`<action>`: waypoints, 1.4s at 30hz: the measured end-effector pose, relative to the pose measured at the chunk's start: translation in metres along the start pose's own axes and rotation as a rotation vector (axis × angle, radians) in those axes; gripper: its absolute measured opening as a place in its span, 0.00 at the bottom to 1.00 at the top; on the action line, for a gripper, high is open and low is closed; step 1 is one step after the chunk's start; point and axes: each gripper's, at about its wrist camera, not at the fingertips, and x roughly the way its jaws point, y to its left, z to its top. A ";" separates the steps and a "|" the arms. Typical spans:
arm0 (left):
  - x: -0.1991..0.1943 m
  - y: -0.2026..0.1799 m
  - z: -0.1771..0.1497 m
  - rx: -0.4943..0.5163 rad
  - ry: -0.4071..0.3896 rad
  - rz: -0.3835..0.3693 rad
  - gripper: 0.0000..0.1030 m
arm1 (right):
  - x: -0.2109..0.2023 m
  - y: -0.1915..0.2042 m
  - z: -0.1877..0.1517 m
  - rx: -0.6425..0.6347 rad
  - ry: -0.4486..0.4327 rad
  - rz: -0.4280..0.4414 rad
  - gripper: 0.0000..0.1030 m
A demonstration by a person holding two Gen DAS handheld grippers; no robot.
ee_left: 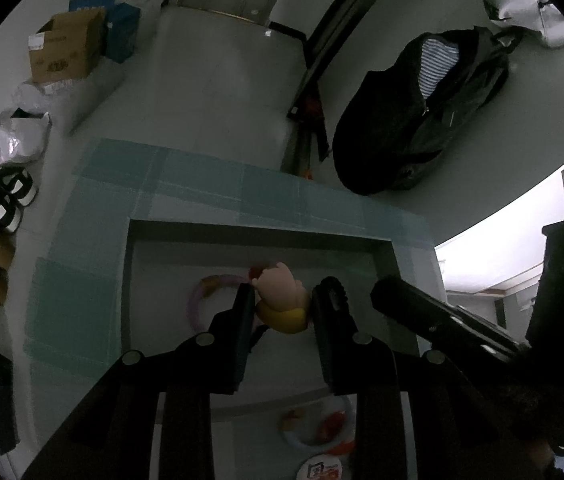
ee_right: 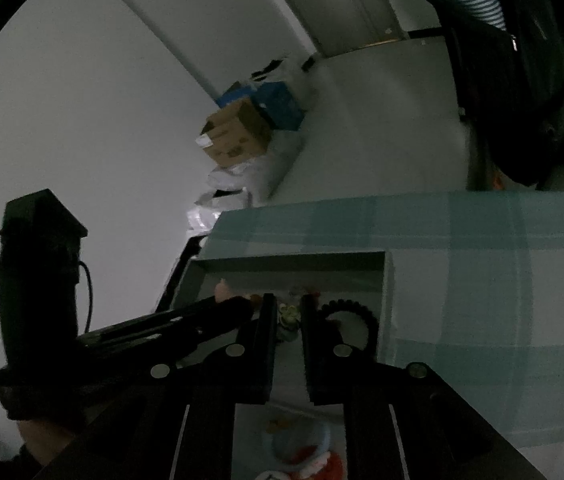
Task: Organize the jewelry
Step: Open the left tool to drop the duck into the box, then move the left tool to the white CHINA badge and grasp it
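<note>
My left gripper (ee_left: 282, 298) is shut on a pink and yellow figure charm (ee_left: 282, 300) and holds it over the white box (ee_left: 258, 236). A purple ring bracelet (ee_left: 202, 300) lies in the box just left of the charm. My right gripper (ee_right: 286, 312) is in the same box, its fingers narrowly apart around a small green-white charm (ee_right: 288, 314). A black beaded bracelet (ee_right: 356, 312) lies just right of it. The right gripper also shows in the left wrist view as a dark finger (ee_left: 422, 312).
The box sits on a teal checked cloth (ee_left: 210, 184). A white-blue ring with red pieces (ee_left: 322, 428) lies nearer me. On the floor are a cardboard box (ee_left: 68, 46), shoes (ee_left: 2, 196) and a black bag (ee_left: 422, 112).
</note>
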 end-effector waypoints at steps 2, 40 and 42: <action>0.000 -0.001 0.001 0.002 -0.004 0.001 0.23 | 0.001 -0.001 -0.001 0.013 0.000 -0.012 0.13; -0.054 -0.004 -0.038 0.020 -0.107 -0.052 0.53 | -0.080 0.001 -0.032 -0.042 -0.168 -0.047 0.66; -0.058 -0.010 -0.042 0.054 -0.125 -0.022 0.54 | -0.085 0.002 -0.038 -0.047 -0.171 -0.048 0.69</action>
